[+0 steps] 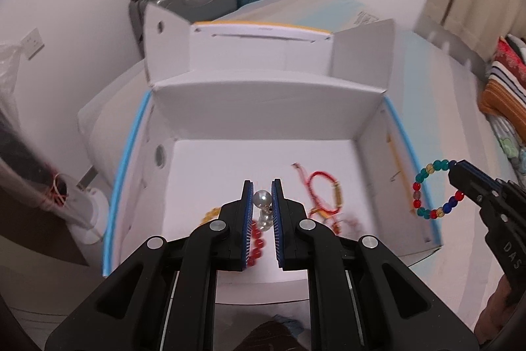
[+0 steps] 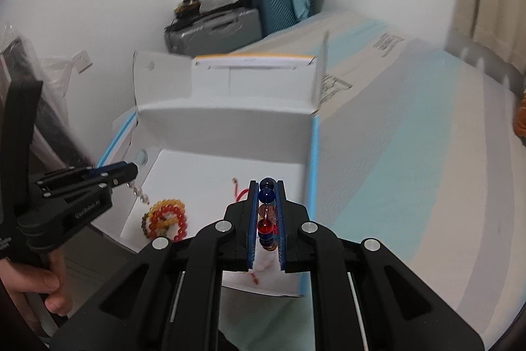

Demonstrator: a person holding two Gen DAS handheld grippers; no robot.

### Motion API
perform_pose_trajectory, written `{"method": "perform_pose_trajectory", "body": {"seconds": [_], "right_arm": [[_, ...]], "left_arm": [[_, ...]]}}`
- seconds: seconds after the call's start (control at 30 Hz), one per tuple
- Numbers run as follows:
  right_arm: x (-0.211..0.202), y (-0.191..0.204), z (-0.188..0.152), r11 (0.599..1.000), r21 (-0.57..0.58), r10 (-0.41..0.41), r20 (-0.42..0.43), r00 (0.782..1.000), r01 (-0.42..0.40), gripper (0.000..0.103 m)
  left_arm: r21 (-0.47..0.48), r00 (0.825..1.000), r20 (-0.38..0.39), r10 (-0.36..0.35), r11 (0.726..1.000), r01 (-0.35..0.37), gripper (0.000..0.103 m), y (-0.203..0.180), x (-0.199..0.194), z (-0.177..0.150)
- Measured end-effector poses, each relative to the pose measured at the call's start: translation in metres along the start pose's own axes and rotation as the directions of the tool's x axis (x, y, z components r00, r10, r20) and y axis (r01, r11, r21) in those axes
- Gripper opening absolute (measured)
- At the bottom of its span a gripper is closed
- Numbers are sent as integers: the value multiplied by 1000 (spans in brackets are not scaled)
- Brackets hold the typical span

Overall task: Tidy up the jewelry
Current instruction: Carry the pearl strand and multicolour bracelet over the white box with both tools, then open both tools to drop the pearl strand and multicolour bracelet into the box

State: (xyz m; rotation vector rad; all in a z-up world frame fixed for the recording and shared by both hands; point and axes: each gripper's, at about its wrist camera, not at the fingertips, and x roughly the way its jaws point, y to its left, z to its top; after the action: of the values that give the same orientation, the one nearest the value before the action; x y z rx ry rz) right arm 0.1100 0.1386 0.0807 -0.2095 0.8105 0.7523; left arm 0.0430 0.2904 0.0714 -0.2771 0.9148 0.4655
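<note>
My left gripper (image 1: pixel 262 186) is shut on a pearl strand (image 1: pixel 263 206) and holds it above the open white box (image 1: pixel 263 127); it also shows in the right wrist view (image 2: pixel 131 172) with the pearls (image 2: pixel 141 195) hanging below. My right gripper (image 2: pixel 267 185) is shut on a multicolour bead bracelet (image 2: pixel 266 209), which hangs as a ring (image 1: pixel 430 190) over the box's right wall in the left wrist view. Inside the box lie a red cord bracelet (image 1: pixel 323 193) and orange-red bead bracelets (image 2: pixel 166 218).
The box has blue edges (image 1: pixel 126 167) and an upright lid (image 1: pixel 259 52). It rests on a pale striped bed surface (image 2: pixel 411 160). Suitcases (image 2: pixel 227 25) stand at the far wall. Folded clothes (image 1: pixel 506 88) lie at the right.
</note>
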Motion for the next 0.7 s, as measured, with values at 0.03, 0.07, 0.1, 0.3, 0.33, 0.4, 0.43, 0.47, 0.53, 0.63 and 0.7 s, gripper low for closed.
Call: {"method": "perform_pose_trajectory", "body": {"seconds": [0.03,0.07,0.1,0.3,0.33,0.4,0.43,0.47,0.53,0.63,0.7], "right_arm": [[5,3,-1,1000,1,9,-11,1000,-9,9],[10,4,-3,1000,2,13,-22,1000,-13,9],[16,6,-4,1000,4,14,-33,999,-13,9],[43,14,-15,1000,17,10,-91,996,-9,9],[47,15,-16,1000,20,5,-98,995,-3,9],[55,15,-19,1000,28,-1,-121,993,5,9],[58,15,-19,999,33,2,-128,992,2,9],[61,15,-20,999,35,0,-134,991,5,9],[66,19,-21,999,28,-13,-139,990,17,9],[73,20,-24,999,26,-19,-161,987,23,9],[78,21,-26,999,27,-21,-174,984,26,9]], "left_arm": [[-3,1000,-10,6,1000,-6,10,4,4,-1],[-9,1000,-22,14,1000,-14,11,10,9,-4],[-16,999,-31,21,1000,-21,11,15,12,-6],[-36,995,-86,47,998,-50,11,34,35,-15],[-38,994,-99,51,998,-55,11,36,40,-16],[-40,992,-116,56,997,-61,11,38,46,-17],[-39,991,-120,58,997,-63,11,39,48,-18],[-39,990,-126,61,997,-67,11,41,50,-18],[-42,989,-136,65,997,-72,11,43,55,-19],[-41,985,-152,75,996,-82,11,46,63,-22],[-39,983,-166,78,996,-86,11,46,67,-23]]}}
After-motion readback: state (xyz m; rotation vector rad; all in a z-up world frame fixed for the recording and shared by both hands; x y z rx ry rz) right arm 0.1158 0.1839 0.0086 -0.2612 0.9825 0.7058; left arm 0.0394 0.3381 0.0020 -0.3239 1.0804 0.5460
